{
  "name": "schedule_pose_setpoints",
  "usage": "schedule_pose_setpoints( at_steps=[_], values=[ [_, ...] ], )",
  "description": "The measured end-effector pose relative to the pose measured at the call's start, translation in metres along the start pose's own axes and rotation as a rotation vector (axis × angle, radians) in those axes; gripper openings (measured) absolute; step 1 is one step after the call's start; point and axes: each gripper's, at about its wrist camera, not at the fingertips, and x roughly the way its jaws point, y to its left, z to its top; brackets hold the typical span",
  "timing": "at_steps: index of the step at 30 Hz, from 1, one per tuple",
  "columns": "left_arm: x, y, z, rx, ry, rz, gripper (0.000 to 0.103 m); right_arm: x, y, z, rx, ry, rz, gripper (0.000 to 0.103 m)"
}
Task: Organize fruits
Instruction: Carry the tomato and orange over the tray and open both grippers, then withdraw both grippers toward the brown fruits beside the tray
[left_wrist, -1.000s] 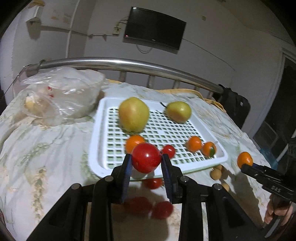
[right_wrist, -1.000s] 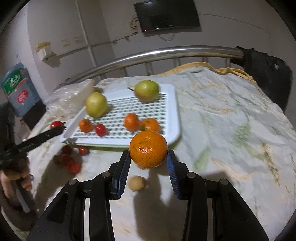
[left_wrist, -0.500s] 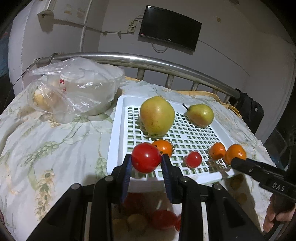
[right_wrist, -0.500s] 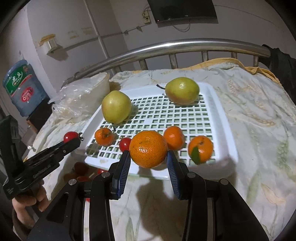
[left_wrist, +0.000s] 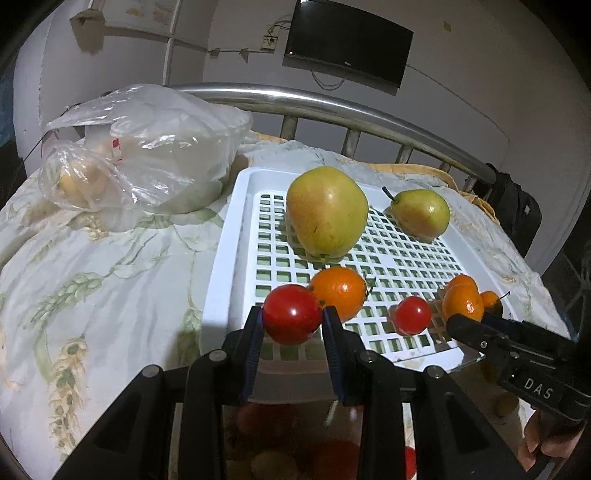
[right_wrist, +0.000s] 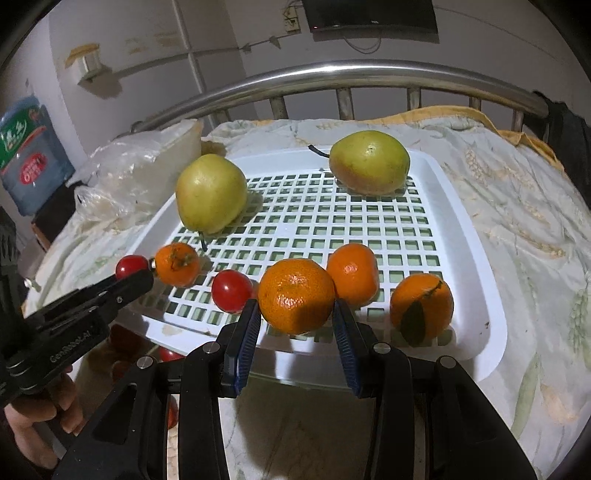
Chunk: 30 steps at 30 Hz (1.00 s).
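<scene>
1. Left gripper (left_wrist: 291, 323) clamped on a red tomato (left_wrist: 291, 318), poised above the near left corner of the white tray (left_wrist: 225, 258).
2. Right gripper (right_wrist: 295, 325) clamped on a mandarin (right_wrist: 295, 295), above the tray's near edge.
3. On the tray: 2 pears at the far edge, 3 mandarins and 1 tomato along the near edge.
4. Plastic bag (left_wrist: 147, 155) beside the tray's far left corner, on the bedspread (left_wrist: 92, 277).

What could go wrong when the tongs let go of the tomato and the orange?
1. The round red tomato in the left tongs hangs by the white slotted tray's near rim; dropped early, it might roll off.
2. The orange mandarin in the right tongs may bump the leafy mandarin.
</scene>
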Motion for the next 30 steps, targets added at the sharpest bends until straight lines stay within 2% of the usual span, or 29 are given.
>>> schedule_pose_setpoints(
  at_steps=[2,4,6,7,8,9,11,13,15,19,23,27,30],
  values=[
    [0.0,-0.002,0.0,0.014,-0.003,0.011,0.035,0.001,0.004,-0.001,-0.021,-0.003,-0.015,0.04],
    [-0.001,-0.001,0.0,0.008,-0.004,-0.01,0.043,-0.001,0.004,-0.002,-0.023,-0.009,-0.004,0.041],
    [-0.006,-0.002,0.001,0.001,-0.018,-0.023,0.067,-0.007,0.004,-0.002,-0.019,-0.024,0.019,0.05],
    [-0.011,-0.003,0.001,0.004,-0.037,-0.028,0.074,-0.01,0.004,-0.002,-0.018,-0.036,0.023,0.054],
    [-0.017,-0.004,0.002,0.008,-0.059,-0.037,0.085,-0.015,0.004,-0.002,-0.016,-0.056,0.025,0.066],
    [-0.023,-0.005,0.003,0.011,-0.081,-0.034,0.092,-0.022,0.003,-0.002,-0.012,-0.083,0.026,0.077],
    [-0.036,-0.006,0.004,0.019,-0.129,-0.039,0.099,-0.037,0.001,-0.002,-0.003,-0.144,0.041,0.08],
    [-0.047,-0.004,0.006,0.01,-0.156,-0.06,0.101,-0.052,-0.002,0.0,0.007,-0.189,0.06,0.081],
    [-0.057,-0.001,0.008,-0.007,-0.171,-0.082,0.101,-0.068,-0.008,0.001,0.026,-0.239,0.072,0.088],
    [-0.085,0.002,0.008,-0.008,-0.228,-0.116,0.102,-0.097,-0.015,0.002,0.044,-0.329,0.072,0.093],
    [-0.109,0.005,0.009,0.002,-0.261,-0.15,0.103,-0.126,-0.02,-0.002,0.047,-0.407,0.08,0.103],
    [-0.13,0.009,0.006,0.021,-0.296,-0.165,0.103,-0.149,-0.023,-0.013,0.009,-0.467,0.078,0.103],
    [-0.137,0.015,-0.005,0.025,-0.304,-0.169,0.103,-0.153,-0.027,-0.023,-0.003,-0.464,0.078,0.103]
  ],
)
